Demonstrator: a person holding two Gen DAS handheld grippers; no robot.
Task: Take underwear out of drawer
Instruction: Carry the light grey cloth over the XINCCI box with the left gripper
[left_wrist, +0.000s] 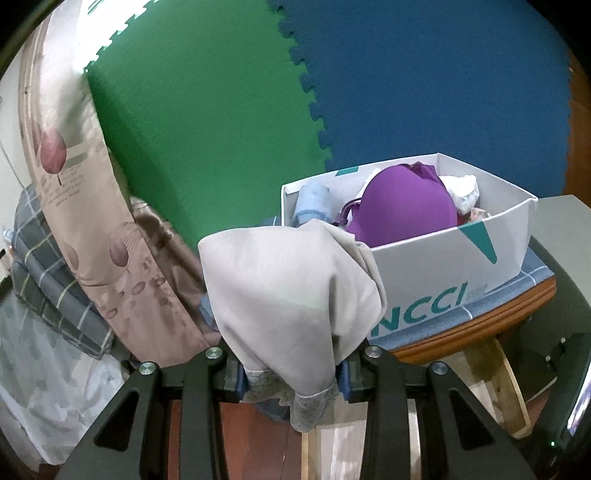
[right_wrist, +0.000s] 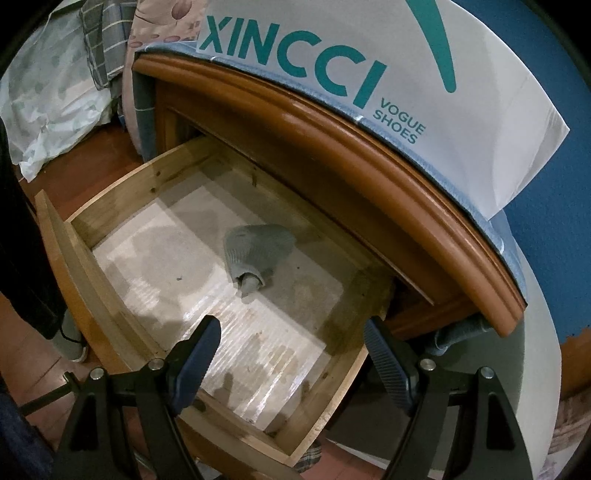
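- Currently, left wrist view: the left gripper (left_wrist: 291, 373) is clenched on a pale grey garment (left_wrist: 291, 280), taken to be the underwear. The cloth bunches between the pads and drapes up and over the front of them, so it hides part of the view.
- Same view: a white shoe box (left_wrist: 443, 258) sits on a blue cloth over the wooden cabinet top (left_wrist: 480, 314). Inside are a purple bra (left_wrist: 402, 206), a light blue folded piece (left_wrist: 312, 201) and something white at the back. Judgement: the box is the drop point, since the held garment hangs just beside its near-left corner.
- Right wrist view: the right gripper (right_wrist: 291, 343) stands wide apart, holding nothing, above the open drawer (right_wrist: 122, 321). Judgement: it waits there for the next pick.
- Same view: one grey knitted item (right_wrist: 258, 247) with a stub end lies on the drawer's lined floor, near the back; I cannot tell what it is.
- Same view: the box front overhangs above the drawer.
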